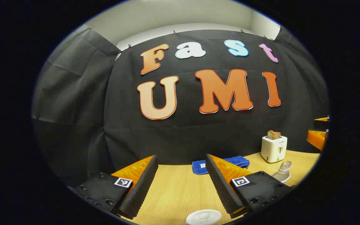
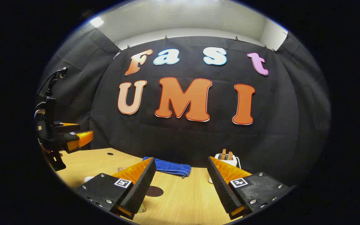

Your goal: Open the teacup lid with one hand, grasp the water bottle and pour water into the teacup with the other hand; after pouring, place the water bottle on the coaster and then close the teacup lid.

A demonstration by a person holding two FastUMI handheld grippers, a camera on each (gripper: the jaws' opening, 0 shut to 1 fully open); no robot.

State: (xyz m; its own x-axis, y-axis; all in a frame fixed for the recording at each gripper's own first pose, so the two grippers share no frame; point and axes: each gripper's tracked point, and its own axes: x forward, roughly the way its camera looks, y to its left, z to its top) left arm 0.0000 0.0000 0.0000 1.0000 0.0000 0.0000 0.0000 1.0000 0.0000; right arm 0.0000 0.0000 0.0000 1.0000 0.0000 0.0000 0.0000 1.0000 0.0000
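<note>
Left gripper view showed my left gripper spread wide, holding nothing, over the worktop; the teacup lid sat at six o'clock, the water bottle at four o'clock. My right gripper was likewise released, a dark coaster between its fingers.

towel behind lid, toaster right
</note>
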